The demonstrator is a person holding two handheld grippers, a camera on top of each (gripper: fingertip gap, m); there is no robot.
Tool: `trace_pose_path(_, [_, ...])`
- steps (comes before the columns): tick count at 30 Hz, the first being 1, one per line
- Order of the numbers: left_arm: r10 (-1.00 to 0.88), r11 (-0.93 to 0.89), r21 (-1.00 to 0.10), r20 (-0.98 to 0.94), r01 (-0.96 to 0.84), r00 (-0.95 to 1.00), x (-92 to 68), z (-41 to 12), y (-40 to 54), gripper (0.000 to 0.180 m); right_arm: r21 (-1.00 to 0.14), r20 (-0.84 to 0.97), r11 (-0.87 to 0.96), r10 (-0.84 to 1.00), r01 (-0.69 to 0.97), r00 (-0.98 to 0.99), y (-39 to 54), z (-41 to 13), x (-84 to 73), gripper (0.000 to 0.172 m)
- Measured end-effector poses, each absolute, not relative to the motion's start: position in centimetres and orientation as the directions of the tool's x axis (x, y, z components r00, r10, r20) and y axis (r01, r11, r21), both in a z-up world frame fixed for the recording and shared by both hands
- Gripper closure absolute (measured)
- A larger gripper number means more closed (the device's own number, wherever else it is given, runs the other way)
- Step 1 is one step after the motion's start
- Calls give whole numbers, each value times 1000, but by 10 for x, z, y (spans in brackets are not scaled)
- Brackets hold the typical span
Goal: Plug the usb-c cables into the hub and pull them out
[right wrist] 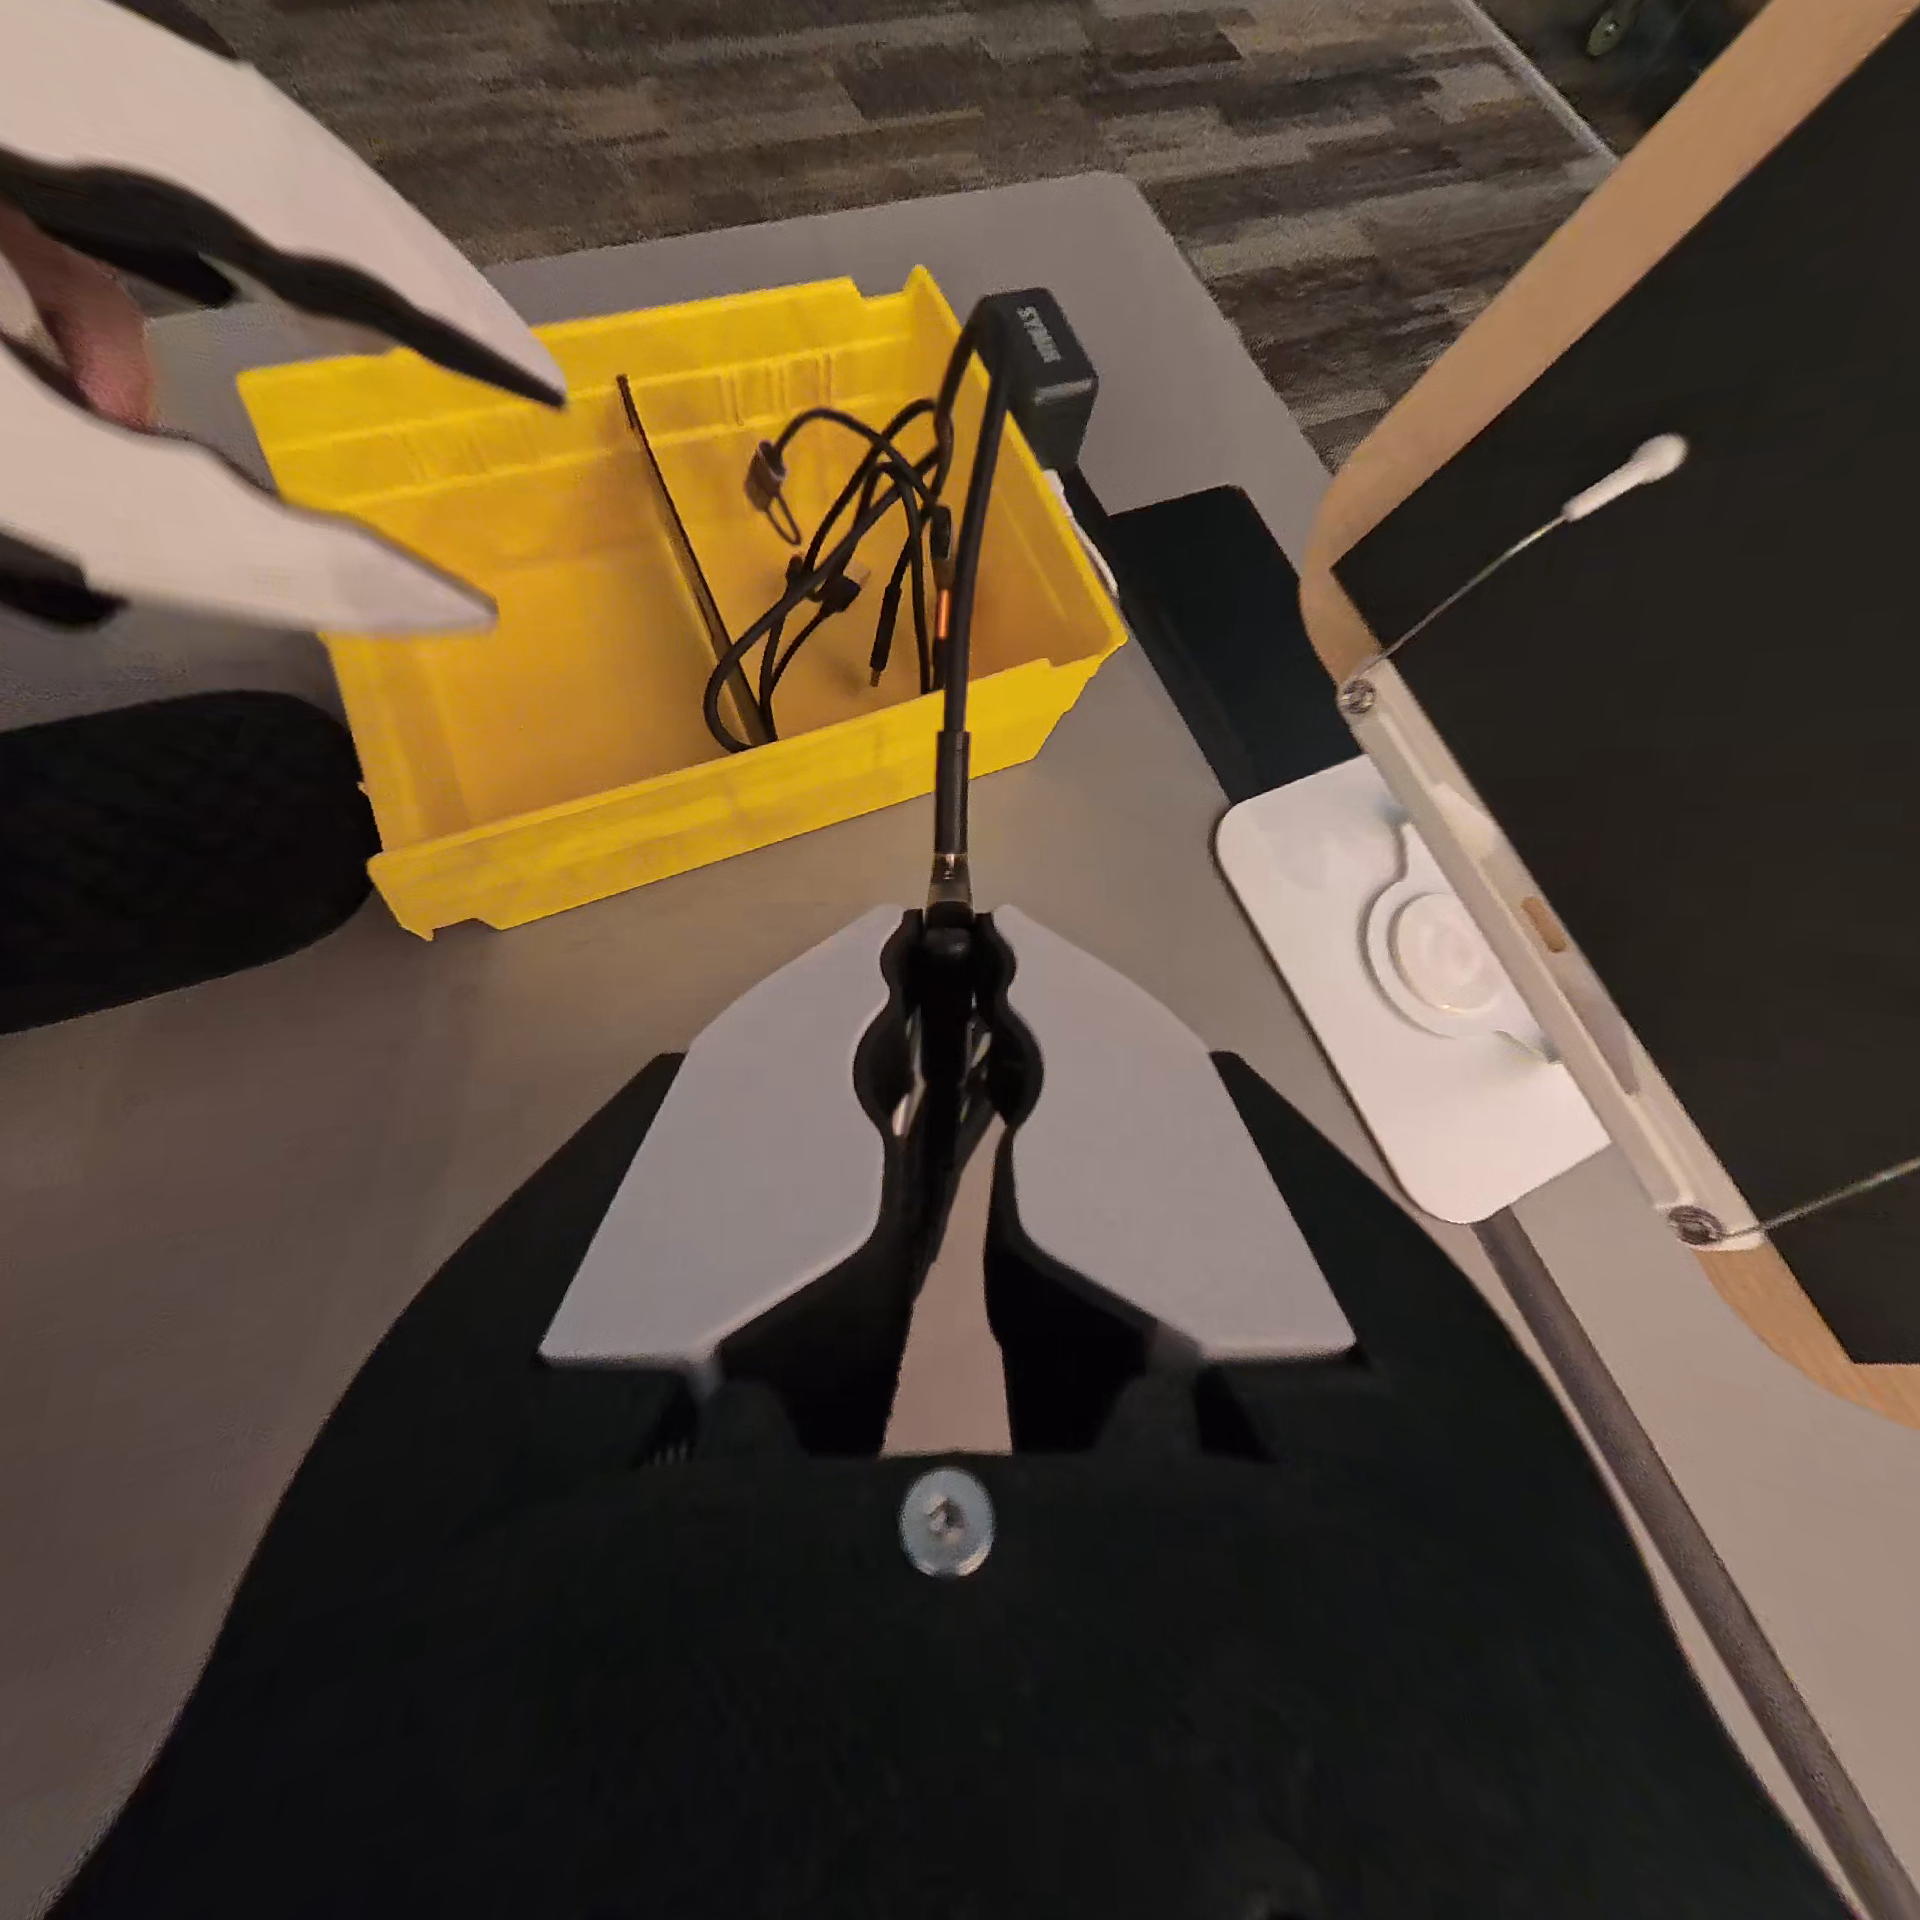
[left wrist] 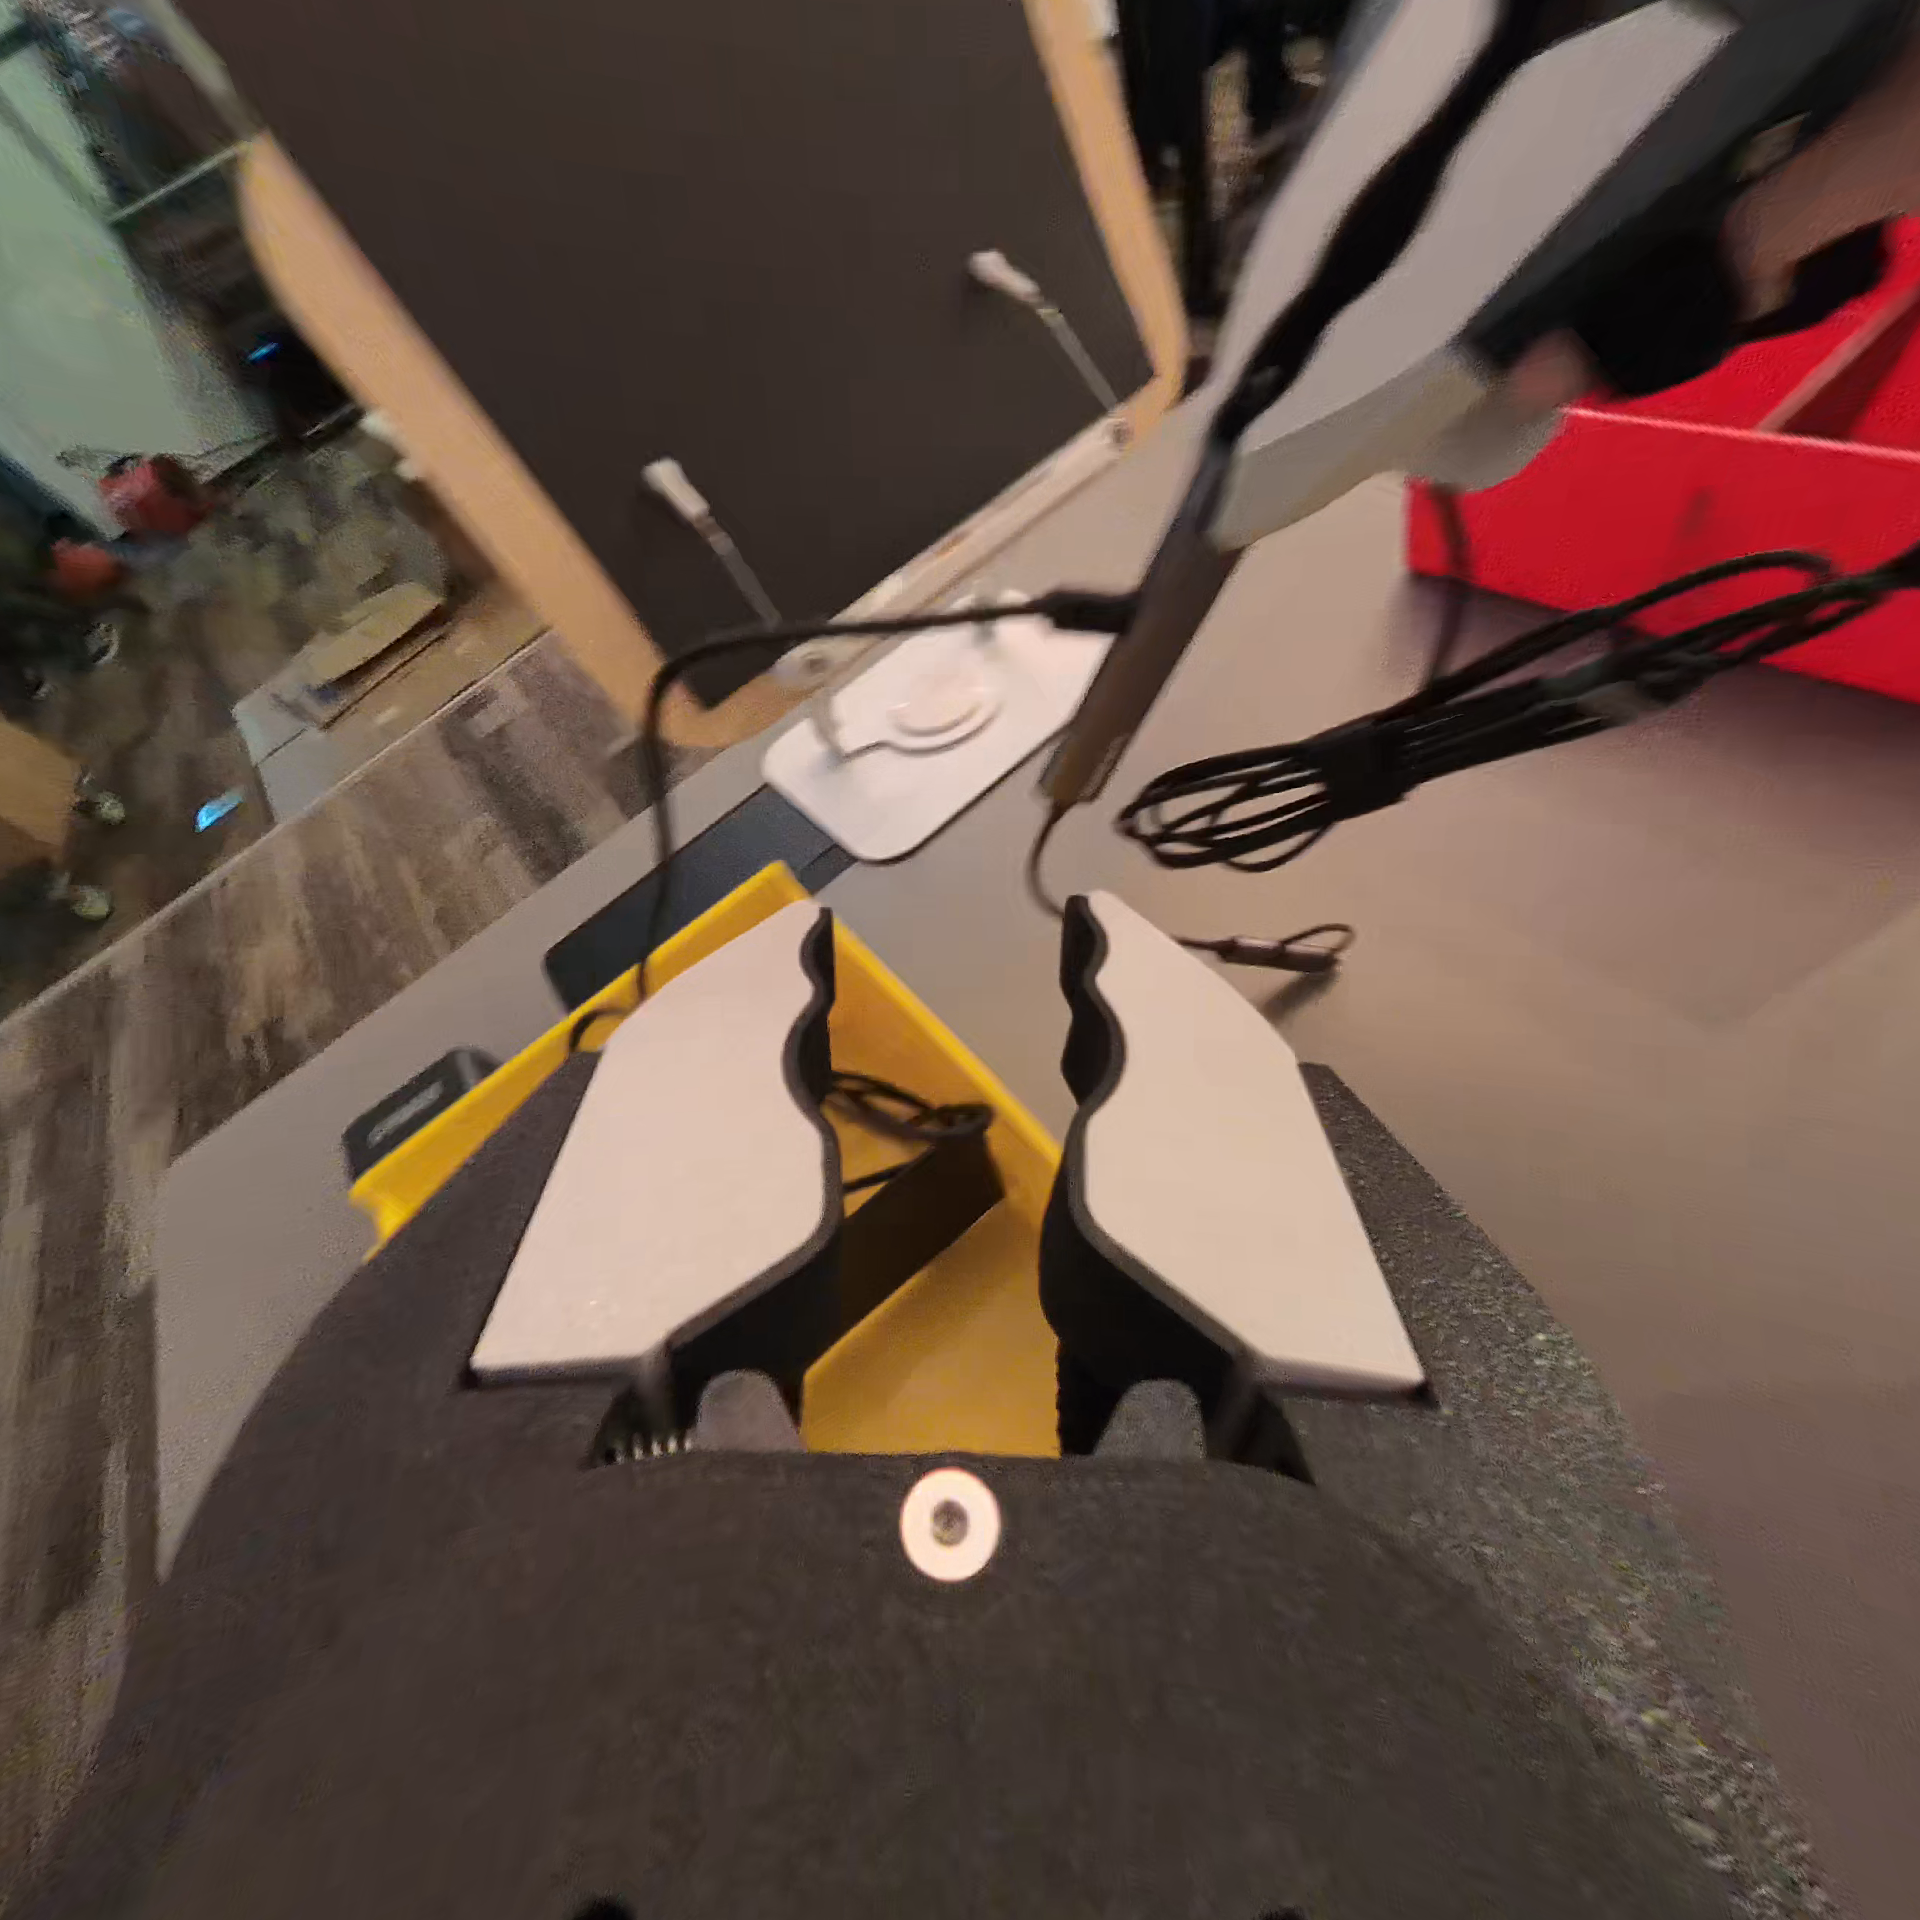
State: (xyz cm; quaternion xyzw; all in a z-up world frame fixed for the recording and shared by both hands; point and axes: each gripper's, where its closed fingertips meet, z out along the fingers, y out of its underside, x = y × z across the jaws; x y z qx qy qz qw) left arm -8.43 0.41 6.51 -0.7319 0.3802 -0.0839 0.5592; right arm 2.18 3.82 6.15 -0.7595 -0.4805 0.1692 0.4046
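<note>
left gripper [left wrist: 948, 925]: jaws stood wide apart, nothing between the pads, angled down over the table | right gripper [right wrist: 948, 920]: jaws nearly closed, pads pressed on a slim dark hub [left wrist: 1132, 644] held upright at the tips, cable trailing from its far end | both blurred in the other's view

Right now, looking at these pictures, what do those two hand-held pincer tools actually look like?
Both look alike. The left gripper and the right gripper each have two flat pale grey fingers tapering toward the tip, with black wavy pads on their inner edges. The body is black and rough-textured, with a silver screw at its centre.
</note>
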Motion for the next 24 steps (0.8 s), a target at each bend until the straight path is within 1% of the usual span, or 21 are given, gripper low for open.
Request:
trace_pose_path(4, [-519, -231, -876, -257, -423, 815, -145, 51, 19, 143, -795, 137, -182, 875, 579, 463, 38, 85, 21, 162])
trace_pose_path(7, [-409, -325, -868, -229, -376, 883, -180, 33, 36, 145, -773, 184, -151, 876, 616, 446, 36, 97, 14, 162])
trace_pose_path(9, [-374, -340, -888, -174, -310, 911, -187, 24, 50, 147, -751, 222, -122, 879, 649, 423, 31, 100, 6, 162])
trace_pose_path(11, [-363, -325, -918, -102, -229, 926, -186, 15, 64, 155, -731, 258, -87, 883, 677, 392, 24, 101, -2, 162])
trace_pose_path(13, [-325, -329, -932, -38, -150, 945, -189, 4, 77, 156, -721, 291, -48, 885, 691, 364, 17, 102, -10, 162])
trace_pose_path(15, [-315, -323, -940, -4, -112, 949, -190, -5, 85, 158, -723, 310, -14, 887, 691, 343, 9, 104, -17, 162])
trace_pose_path(18, [-304, -272, -953, -46, -133, 952, -191, -6, 92, 158, -724, 340, 27, 883, 689, 323, 0, 106, -22, 162])
trace_pose_path(21, [-314, -223, -952, -135, -211, 940, -185, 6, 97, 158, -712, 357, 51, 885, 700, 299, -8, 104, -23, 162])
trace_pose_path(22, [-326, -227, -943, -161, -242, 932, -183, 9, 100, 161, -708, 362, 56, 884, 704, 295, -9, 104, -23, 162])
trace_pose_path(24, [-409, -259, -912, -194, -317, 892, -171, 7, 104, 162, -702, 372, 63, 882, 709, 291, -11, 102, -22, 162])
